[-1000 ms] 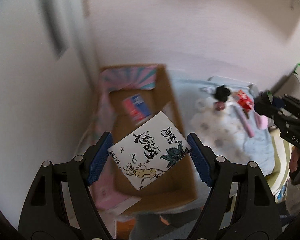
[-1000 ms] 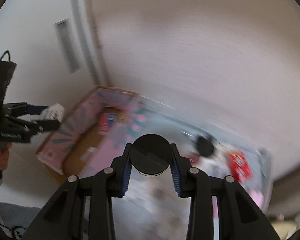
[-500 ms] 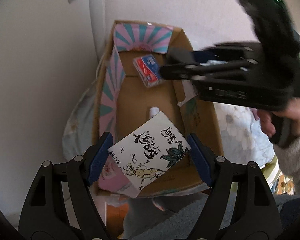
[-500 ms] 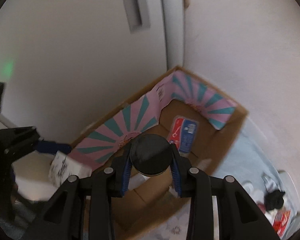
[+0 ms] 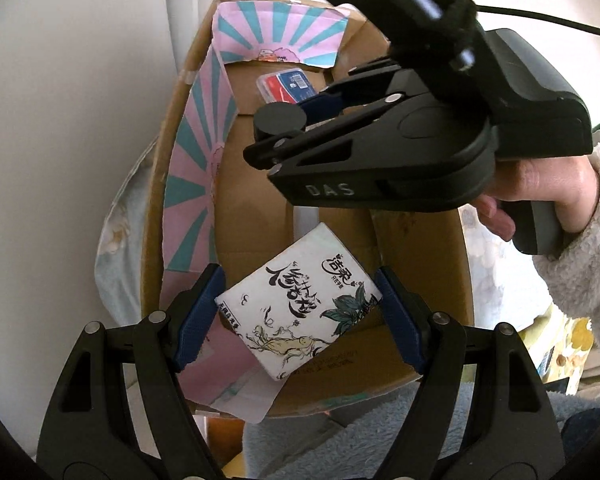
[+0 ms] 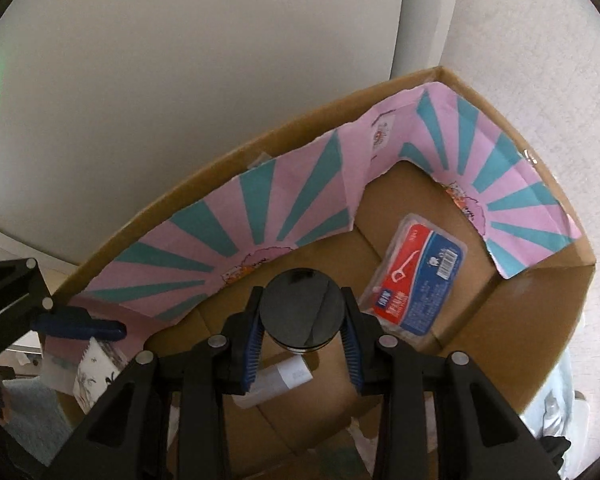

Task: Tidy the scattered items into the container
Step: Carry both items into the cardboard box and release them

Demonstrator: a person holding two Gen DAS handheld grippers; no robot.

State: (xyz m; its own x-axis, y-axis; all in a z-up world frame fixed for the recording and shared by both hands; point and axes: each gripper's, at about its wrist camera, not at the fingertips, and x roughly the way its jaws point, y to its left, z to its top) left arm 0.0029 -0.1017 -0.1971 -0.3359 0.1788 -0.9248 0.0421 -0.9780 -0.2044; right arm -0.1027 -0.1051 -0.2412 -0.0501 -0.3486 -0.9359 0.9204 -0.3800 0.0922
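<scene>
My left gripper [image 5: 298, 314] is shut on a white tissue pack [image 5: 298, 300] printed with black characters and a plant, held over the near end of an open cardboard box [image 5: 422, 248]. The box has pink and teal striped paper along its left and far walls. My right gripper [image 6: 302, 326] is shut on a round black lidded jar [image 6: 302, 312], above the box's inside; in the left wrist view that jar [image 5: 279, 120] hangs over the box's middle. A red and blue floss pick pack [image 6: 414, 276] lies on the box floor at the far end.
A white roll-like item [image 6: 276, 380] lies on the box floor under the jar. White walls and a corner post stand behind the box. A hand in a fluffy white sleeve [image 5: 572, 248] holds the right gripper. Pale blue bedding [image 5: 114, 240] lies beneath the box.
Both grippers have come down over the box. The right gripper swung in from the bed side with the jar and now hangs over the box's middle. The left one sank with the tissue pack.
</scene>
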